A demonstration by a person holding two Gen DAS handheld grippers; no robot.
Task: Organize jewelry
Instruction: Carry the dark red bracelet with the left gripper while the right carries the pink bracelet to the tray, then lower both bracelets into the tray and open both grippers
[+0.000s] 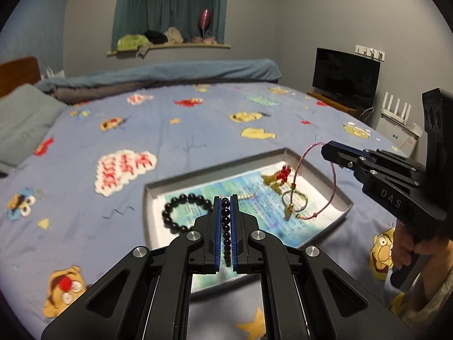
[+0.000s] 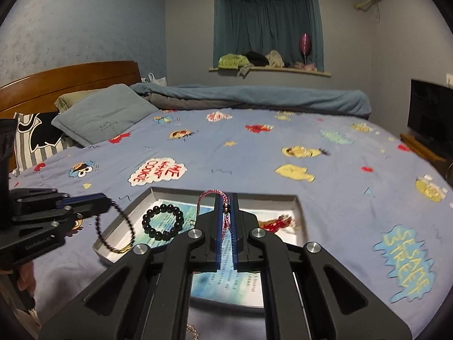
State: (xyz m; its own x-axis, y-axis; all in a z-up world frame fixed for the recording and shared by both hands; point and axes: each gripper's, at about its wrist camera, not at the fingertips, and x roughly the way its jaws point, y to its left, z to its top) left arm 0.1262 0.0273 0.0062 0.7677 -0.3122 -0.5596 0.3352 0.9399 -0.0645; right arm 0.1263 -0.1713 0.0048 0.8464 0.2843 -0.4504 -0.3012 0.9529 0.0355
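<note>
Our left gripper (image 1: 225,226) has its blue pads pressed together on a dark beaded bracelet (image 1: 225,221), whose beads run as a single line down the narrow gap between them. In the right wrist view the same strand (image 2: 114,228) hangs from the tips as a loose loop, clear of the bedsheet and over the near left corner of the tray. We judge that a pinch on one short stretch lets the rest drape freely, so the loop can be lowered without bunching.

Our right gripper (image 2: 226,215) is likewise closed, pinching a pink woven cord bracelet (image 2: 211,195) that arches out over the fingertips. From the left wrist view its cord (image 1: 317,181) swings down from the tips toward the far right part of the tray; its lower end appears to reach the lining, though blur leaves contact uncertain.

Below both tools lies the shallow grey tray (image 1: 215,171), lined with a printed blue-green sheet, resting on the cartoon-print bedsheet (image 1: 175,141). A large-beaded black bracelet (image 1: 185,212) lies flat in the left part. A red-and-gold ornament (image 1: 279,177) and a small ring-shaped piece (image 1: 293,198) lie to the right. The spacing suggests that each piece is given its own patch of lining, so strands do not tangle. The two carried bracelets are held well apart, probably for the same reason.
</note>
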